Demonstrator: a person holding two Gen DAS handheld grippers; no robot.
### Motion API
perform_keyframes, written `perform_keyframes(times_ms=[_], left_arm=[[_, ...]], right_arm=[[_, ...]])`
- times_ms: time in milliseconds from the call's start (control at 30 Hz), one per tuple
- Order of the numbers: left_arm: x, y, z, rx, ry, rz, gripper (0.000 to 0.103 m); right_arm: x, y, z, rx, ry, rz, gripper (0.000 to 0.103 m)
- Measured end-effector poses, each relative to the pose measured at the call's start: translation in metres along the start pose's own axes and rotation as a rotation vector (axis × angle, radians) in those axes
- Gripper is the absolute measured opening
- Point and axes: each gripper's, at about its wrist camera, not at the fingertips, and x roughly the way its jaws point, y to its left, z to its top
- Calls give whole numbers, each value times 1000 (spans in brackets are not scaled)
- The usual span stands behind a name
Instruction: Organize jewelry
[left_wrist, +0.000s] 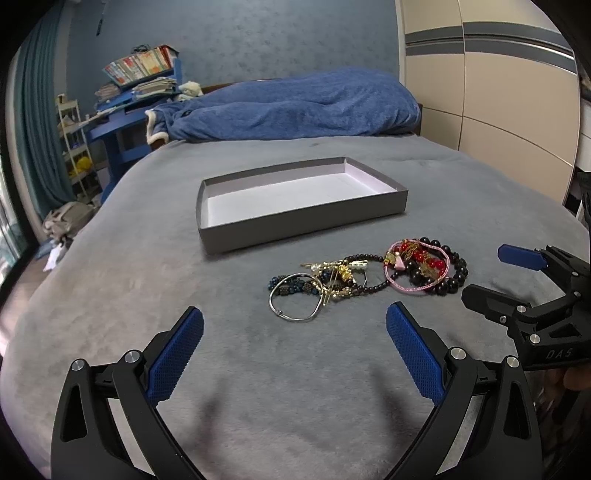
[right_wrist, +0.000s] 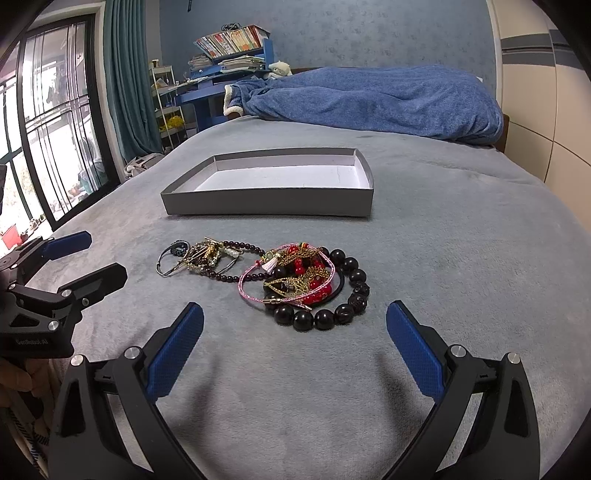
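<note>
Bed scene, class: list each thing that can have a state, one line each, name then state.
grey box: lidless, empty, flat on the bed.
jewelry pile: tangled, lying in front of the box.
left tongs: open, holding nothing.
right tongs: open, holding nothing.
blue blanket: bunched up beyond the box.

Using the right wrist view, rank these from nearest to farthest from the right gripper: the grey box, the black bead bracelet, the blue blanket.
From the right gripper:
1. black bead bracelet, just ahead between the fingers, on the bedspread.
2. grey box, further up the bed, centre, open and empty.
3. blue blanket, heaped at the far end of the bed.
</note>
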Motion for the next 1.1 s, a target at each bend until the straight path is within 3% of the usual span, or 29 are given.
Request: perform_keyframes(times_ms=[1100], left_arm=[[8, -4, -1, 0, 18, -32, 98]], right_arm=[[0, -4, 0, 32, 16, 26, 98]])
